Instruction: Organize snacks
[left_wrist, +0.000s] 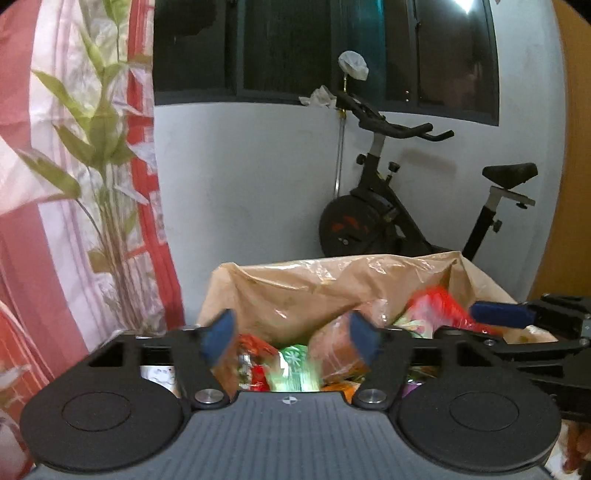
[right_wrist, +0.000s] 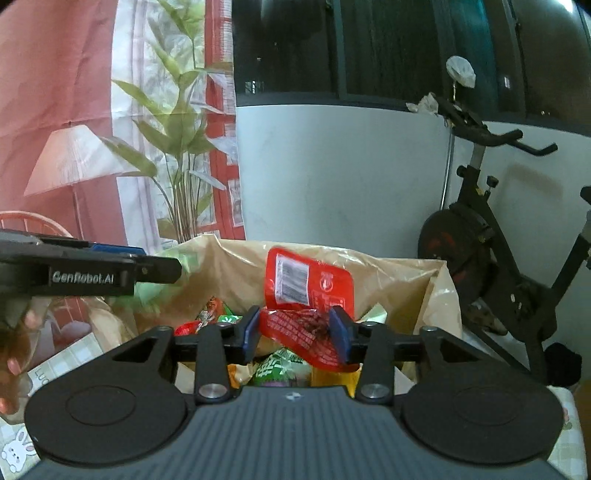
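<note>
1. Left wrist view: the left gripper (left_wrist: 291, 334) hangs over the near edge of a box lined with a tan plastic bag (left_wrist: 295, 291), and its blue pads are spread wide with nothing pinched between them, so it's open and empty. Past the fingers the bag already has a pile in it: a brownish packet (left_wrist: 332, 350), a green wrapper (left_wrist: 293, 363), and some red and orange ones that are too blurry to name. Over on the right the right gripper (left_wrist: 502, 314) pokes in with something red (left_wrist: 436, 302) next to it.

2. Right wrist view: the right gripper (right_wrist: 293, 332) has a red snack pouch (right_wrist: 308, 291) standing between its pads. The pouch is crinkled there and sticks up with its barcode side facing the camera, but the pads don't look tight on it and there's a bit of a gap, so I'd call it loose or letting go, right over the far middle of the bag. The left gripper (right_wrist: 118, 254) comes in from the left edge, with the person's fingers (right_wrist: 14, 369) below it.

3. Progress guess: most snacks look like they're in the bag already. The red pouch is the one in play and still needs to settle inside. I can't see whether any more snacks are waiting outside the bag.
</note>
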